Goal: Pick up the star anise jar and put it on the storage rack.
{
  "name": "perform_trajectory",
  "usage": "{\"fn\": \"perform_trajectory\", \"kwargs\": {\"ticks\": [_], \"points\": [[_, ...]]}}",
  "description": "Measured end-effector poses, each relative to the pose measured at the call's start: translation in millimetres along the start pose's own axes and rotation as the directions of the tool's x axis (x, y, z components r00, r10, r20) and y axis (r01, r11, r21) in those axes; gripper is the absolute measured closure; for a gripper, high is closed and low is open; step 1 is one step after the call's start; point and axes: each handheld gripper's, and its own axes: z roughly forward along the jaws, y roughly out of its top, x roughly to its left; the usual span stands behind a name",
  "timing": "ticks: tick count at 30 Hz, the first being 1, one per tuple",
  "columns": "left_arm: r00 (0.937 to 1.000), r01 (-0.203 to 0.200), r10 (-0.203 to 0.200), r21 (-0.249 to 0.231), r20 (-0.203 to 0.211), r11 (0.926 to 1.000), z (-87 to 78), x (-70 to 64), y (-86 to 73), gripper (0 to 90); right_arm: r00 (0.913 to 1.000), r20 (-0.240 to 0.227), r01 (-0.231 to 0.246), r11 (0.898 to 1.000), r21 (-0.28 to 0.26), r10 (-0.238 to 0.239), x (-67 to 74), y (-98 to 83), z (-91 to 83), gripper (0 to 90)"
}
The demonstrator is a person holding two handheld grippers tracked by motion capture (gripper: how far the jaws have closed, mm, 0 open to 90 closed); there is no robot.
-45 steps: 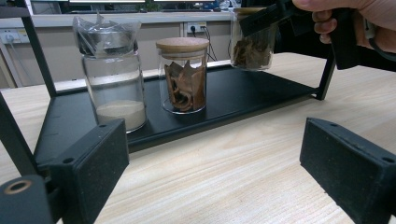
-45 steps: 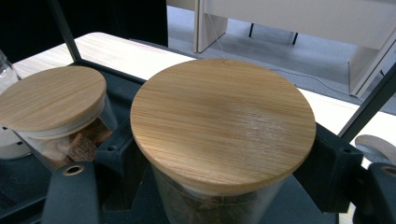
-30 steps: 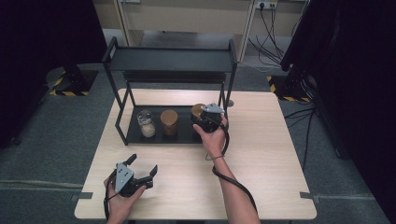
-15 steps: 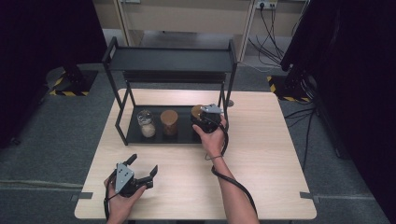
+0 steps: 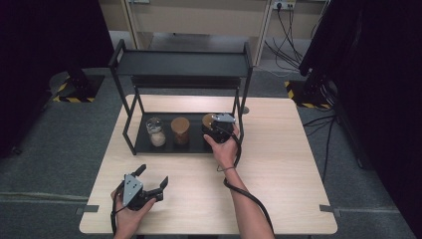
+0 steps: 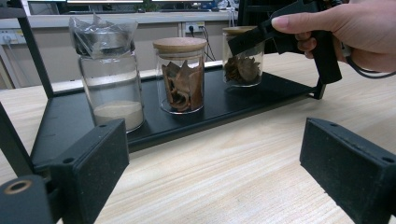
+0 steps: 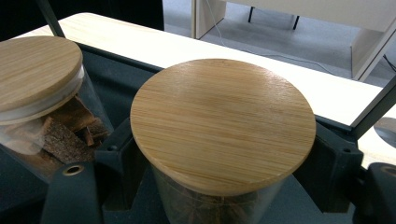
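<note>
A: Where is the jar (image 7: 219, 140) that's being handled?

B: At the right end of the black rack's (image 5: 149, 147) bottom tray, upright under a round wooden lid. The right gripper (image 5: 217, 130) is clamped on its glass body just below that lid, coming in from the near side.

A: What crowds it?

B: A bark jar (image 5: 180, 130) stands just left of it on the rack, a sand jar (image 5: 156, 132) beyond that. The rack's right post rises close by, and the top shelf hangs overhead, so I'd judge the open way out is toward the near edge.

A: The other hand?

B: The left gripper (image 5: 151, 180) rests on the surface (image 5: 288, 164) well in front of the rack, prongs apart, empty.
</note>
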Motion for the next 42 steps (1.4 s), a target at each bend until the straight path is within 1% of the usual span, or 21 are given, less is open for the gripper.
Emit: {"fn": "perform_trajectory", "kwargs": {"ticks": [14, 19, 42], "points": [[1.0, -0.001, 0.001, 0.001, 0.002, 1.0, 0.2, -0.6, 0.1, 7.6, 1.0, -0.003, -0.004, 1.0, 0.005, 0.004, 2.1, -3.7, 3.5, 25.7], [1.0, -0.001, 0.001, 0.001, 0.003, 1.0, 0.2, -0.6, 0.0, 7.6, 1.0, -0.002, 0.008, 1.0, 0.013, -0.008, 3.3, -5.5, 5.8, 25.7], [1.0, -0.006, 0.006, 0.003, 0.003, 1.0, 0.2, -1.5, 0.2, 7.7, 0.9999, -0.017, -0.002, 1.0, -0.001, 0.002, 3.7, -9.7, 5.1, 25.5]]}}
